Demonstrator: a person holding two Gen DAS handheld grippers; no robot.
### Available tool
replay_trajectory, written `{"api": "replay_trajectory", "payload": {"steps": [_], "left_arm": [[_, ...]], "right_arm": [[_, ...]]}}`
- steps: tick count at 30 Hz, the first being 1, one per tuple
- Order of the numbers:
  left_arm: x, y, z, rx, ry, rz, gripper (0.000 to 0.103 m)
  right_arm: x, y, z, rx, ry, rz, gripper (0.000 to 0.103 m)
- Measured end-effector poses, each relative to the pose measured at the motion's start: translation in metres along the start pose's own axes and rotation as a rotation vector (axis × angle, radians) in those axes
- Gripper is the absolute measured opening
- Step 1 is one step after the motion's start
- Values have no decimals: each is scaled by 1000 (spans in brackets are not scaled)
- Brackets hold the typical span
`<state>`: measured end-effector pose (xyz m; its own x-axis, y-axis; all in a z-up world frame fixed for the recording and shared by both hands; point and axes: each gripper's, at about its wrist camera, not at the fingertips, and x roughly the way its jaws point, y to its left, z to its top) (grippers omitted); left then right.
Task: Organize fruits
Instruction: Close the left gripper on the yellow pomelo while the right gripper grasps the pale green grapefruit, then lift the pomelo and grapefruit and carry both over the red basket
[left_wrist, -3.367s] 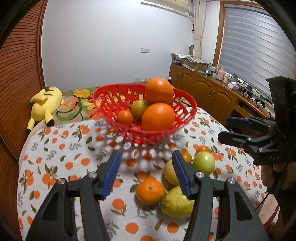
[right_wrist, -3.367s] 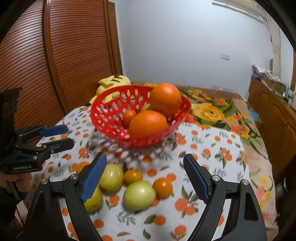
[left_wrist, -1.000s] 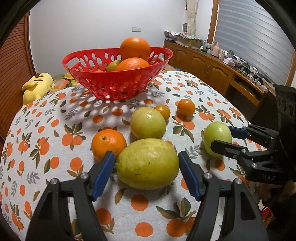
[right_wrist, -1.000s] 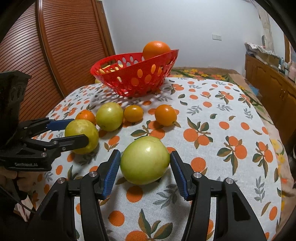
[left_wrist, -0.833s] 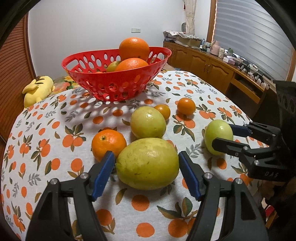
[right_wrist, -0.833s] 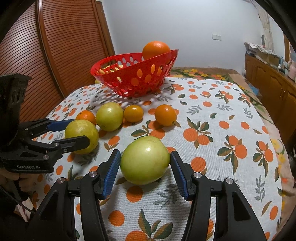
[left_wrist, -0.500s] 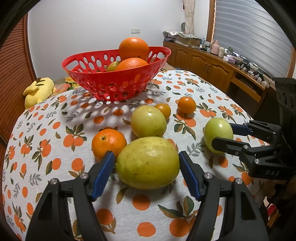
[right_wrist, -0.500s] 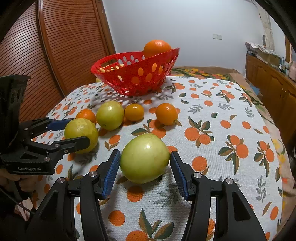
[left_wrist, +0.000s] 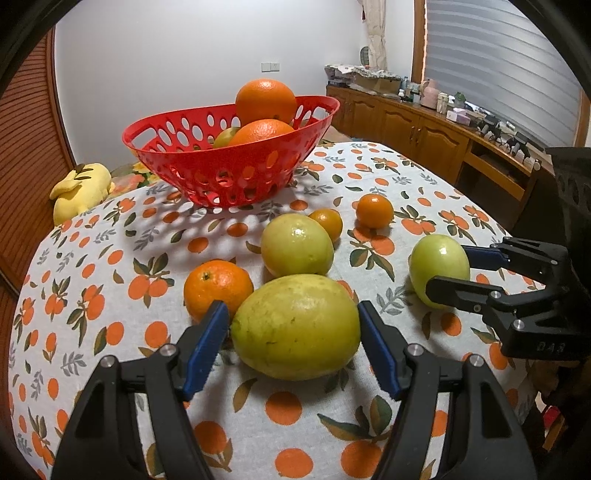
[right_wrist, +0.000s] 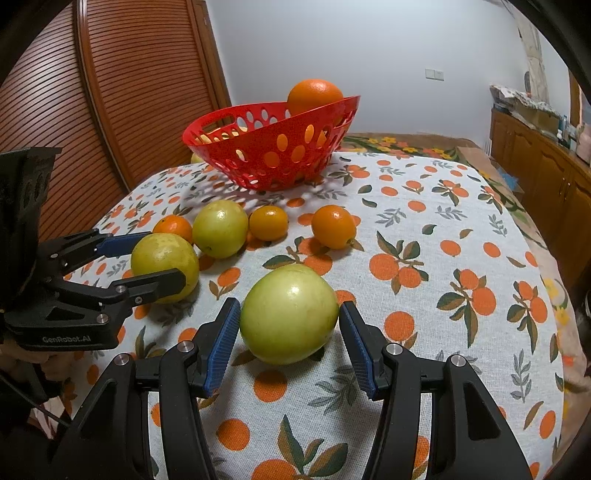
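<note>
A large yellow-green fruit (left_wrist: 295, 332) lies on the orange-print tablecloth between the blue pads of my left gripper (left_wrist: 291, 310). Its jaws are closing and both pads touch the fruit's sides. My right gripper (right_wrist: 290, 306) is shut on a round green fruit (right_wrist: 290, 321) that also rests on the cloth. Each gripper shows in the other's view: the left gripper (right_wrist: 164, 258) at the left, the right gripper (left_wrist: 447, 269) at the right. The red basket (left_wrist: 229, 170) at the back holds two big oranges (left_wrist: 266, 96) and a greenish fruit.
Loose between me and the basket are an orange (left_wrist: 216, 284), a pale yellow-green fruit (left_wrist: 295, 243) and two small oranges (left_wrist: 327, 221) (left_wrist: 375, 210). A yellow plush toy (left_wrist: 79, 188) lies off the table's far left. Wooden cabinets (left_wrist: 424, 136) line the right wall.
Since the earliest frames both grippers have come down and narrowed around their fruits. Over the last second the left jaws drew in slightly onto the yellow-green fruit; the right gripper kept still.
</note>
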<state>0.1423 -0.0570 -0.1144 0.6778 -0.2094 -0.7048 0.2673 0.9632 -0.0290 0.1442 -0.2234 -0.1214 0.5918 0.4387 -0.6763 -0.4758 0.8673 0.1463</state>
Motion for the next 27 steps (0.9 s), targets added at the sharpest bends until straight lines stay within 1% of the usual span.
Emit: {"api": "replay_trajectory", "payload": {"steps": [7, 17, 23, 27], "left_arm": [[-5, 5, -2, -25, 2, -36, 66], [-24, 7, -6, -47, -19, -81, 66], [-32, 13, -1, -69, -43, -90, 66], [-39, 18, 4, -77, -65, -81, 66]], "right_arm": [[1, 1, 0, -1, 2, 2, 56], [1, 1, 0, -2, 3, 3, 56], [1, 1, 0, -1, 4, 4, 56], [1, 1, 0, -2, 0, 3, 55]]}}
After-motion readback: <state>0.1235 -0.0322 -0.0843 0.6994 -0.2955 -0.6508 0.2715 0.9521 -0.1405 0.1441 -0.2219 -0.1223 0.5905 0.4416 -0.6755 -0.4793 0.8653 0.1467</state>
